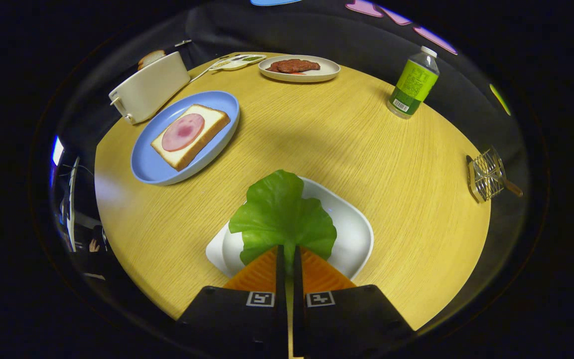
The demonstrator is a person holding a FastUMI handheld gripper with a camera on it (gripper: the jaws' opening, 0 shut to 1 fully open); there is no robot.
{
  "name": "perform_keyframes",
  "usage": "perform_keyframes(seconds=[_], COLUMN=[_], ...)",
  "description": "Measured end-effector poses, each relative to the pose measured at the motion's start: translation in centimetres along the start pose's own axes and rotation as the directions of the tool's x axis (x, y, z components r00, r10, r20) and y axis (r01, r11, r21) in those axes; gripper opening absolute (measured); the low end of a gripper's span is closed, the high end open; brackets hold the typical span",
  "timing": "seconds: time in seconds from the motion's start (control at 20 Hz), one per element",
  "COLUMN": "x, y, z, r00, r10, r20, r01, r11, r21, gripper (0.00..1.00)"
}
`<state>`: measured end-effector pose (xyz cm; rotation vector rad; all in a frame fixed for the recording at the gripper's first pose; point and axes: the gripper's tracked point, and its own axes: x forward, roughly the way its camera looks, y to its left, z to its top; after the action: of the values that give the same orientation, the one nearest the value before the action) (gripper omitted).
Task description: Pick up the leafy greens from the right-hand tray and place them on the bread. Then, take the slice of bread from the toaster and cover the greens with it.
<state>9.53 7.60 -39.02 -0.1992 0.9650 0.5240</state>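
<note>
hand-held gripper (287, 255) | fingers nearly closed, narrow gap | pinching leaf stem (288, 249) | pointing forward, tilted down

The round wooden desk (366, 149) is evenly and brightly lit from above. Soft shadows are cast beside the toaster (150, 92) and bottle (413, 84). A pale glare patch is seen near the desk's left rim. Straight lines are bent by fisheye distortion, and sharpness is lost toward the dim edges.

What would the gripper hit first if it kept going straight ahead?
The gripper, shut on the lettuce leaf, points across bare table; probably the meat plate comes first, though depth is unclear.
</note>
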Motion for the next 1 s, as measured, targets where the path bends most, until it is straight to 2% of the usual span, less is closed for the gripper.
perform_keyframes(seconds=[0.3, 0.5, 0.75, 1.0], x=[-5.3, -8.1, -8.1, -5.3], y=[1.2, 4.3, 9.8, 14.4], z=[3.3, 6.5, 11.1, 15.1], r00=[0.995, 0.99, 0.986, 0.987], r10=[-0.02, -0.006, 0.026, 0.038], r20=[0.094, 0.143, 0.167, 0.154], r01=[0.012, -0.01, -0.042, -0.047], r11=[0.995, 0.994, 0.995, 0.997], r21=[0.094, 0.113, 0.094, 0.058], gripper=[0.09, 0.09, 0.09, 0.08])
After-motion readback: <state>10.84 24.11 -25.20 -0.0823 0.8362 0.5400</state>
